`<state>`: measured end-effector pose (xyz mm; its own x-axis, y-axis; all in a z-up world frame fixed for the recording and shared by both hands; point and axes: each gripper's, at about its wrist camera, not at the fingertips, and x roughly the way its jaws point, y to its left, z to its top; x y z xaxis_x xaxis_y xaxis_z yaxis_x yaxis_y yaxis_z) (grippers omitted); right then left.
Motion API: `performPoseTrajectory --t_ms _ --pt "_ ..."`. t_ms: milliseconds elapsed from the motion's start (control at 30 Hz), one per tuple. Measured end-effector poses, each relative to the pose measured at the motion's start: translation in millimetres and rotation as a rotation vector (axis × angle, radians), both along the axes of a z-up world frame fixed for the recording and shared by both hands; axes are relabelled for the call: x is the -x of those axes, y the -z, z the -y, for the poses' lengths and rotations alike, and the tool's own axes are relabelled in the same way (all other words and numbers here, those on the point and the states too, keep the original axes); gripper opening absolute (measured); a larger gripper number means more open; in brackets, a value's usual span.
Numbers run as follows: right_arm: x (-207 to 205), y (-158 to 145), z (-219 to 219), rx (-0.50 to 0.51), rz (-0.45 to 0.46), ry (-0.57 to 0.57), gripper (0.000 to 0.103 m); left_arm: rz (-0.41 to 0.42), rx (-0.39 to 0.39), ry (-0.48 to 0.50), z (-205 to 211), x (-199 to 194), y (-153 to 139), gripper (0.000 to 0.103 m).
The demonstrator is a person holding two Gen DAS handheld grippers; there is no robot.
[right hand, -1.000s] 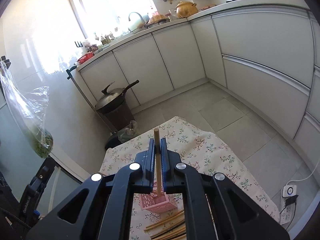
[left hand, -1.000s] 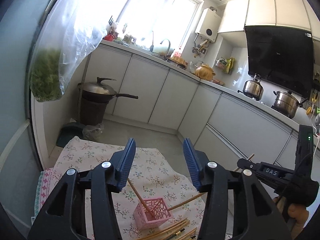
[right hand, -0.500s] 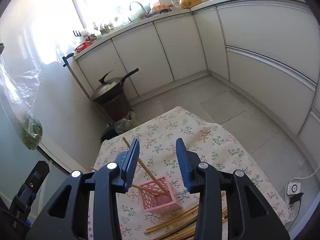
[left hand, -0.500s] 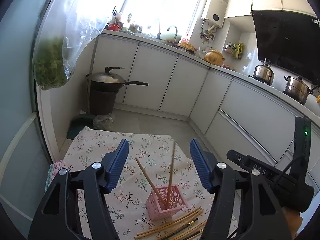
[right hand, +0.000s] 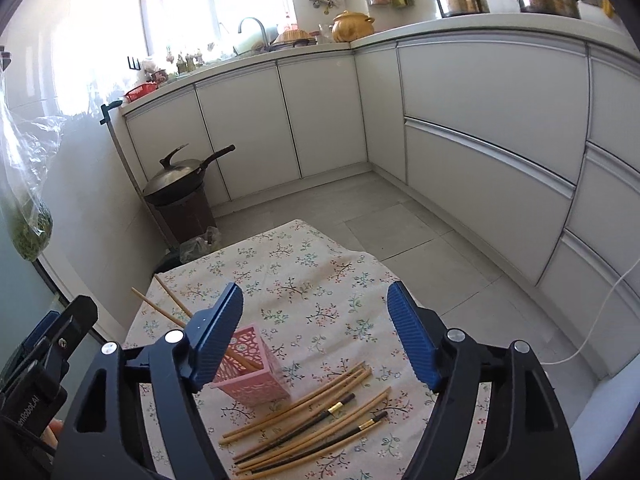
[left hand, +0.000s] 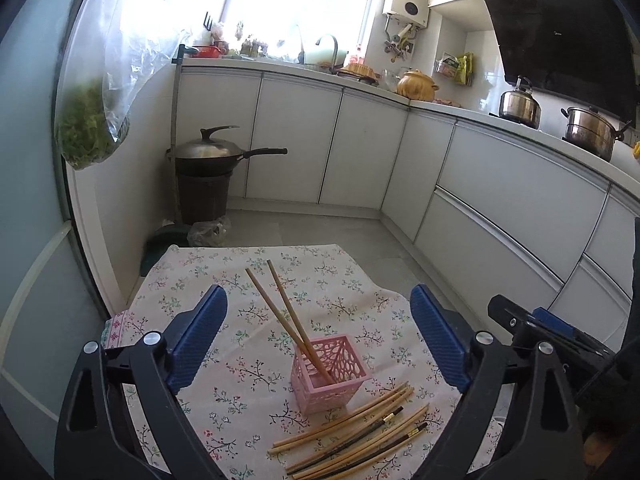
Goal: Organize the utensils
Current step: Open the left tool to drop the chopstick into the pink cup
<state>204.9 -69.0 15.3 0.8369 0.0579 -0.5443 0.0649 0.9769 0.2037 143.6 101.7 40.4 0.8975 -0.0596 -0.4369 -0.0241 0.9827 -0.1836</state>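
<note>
1. The tabletop (left hand: 240, 360) is carrying a floral cloth, and all the task's things are sitting on its near half, within easy reach of both grippers. I judge the cloth is also helping the thin sticks not to roll away.

2. The left gripper (left hand: 320, 344) is hovering above the cloth with its jaws spread wide and nothing between them. It is framing the holder from above, so it is probably waiting for its turn or getting ready to go down to the pile.

3. The right gripper (right hand: 316, 336) is also spread wide and empty, and it is hanging over the same area from the other side. Its left finger is hiding part of the holder in the right wrist view.

4. The pink chopstick holder (left hand: 330, 372) is standing upright near the middle of the cloth, with the loose pile just beside it, so the way from pile to holder is short.

5. The loose chopsticks (left hand: 356, 432) are lying flat in a rough bundle, nearly parallel. Most are pale bamboo and two are dark with a metal band. They are not yet sorted, so most of the task is still waiting.

6. The two chopsticks in the holder (left hand: 288, 320) are leaning to the far left, because the holder is low and their lower ends are resting inside it.
</note>
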Motion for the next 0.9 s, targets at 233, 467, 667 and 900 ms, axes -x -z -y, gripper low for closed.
performPoseTrajectory --t_ms 233,467,667,900 --pt "23 14 19 0.003 -0.005 0.045 0.089 -0.023 -0.041 0.022 13 5 9 0.096" --pt "37 31 37 -0.054 -0.048 0.071 0.096 -0.059 -0.092 0.065 28 4 22 0.096" --pt "51 51 55 -0.079 -0.085 0.091 0.096 -0.105 -0.15 0.129 48 1 36 0.096" --pt "64 94 85 -0.107 -0.189 0.105 0.096 -0.21 -0.245 0.255 81 -8 65 0.096"
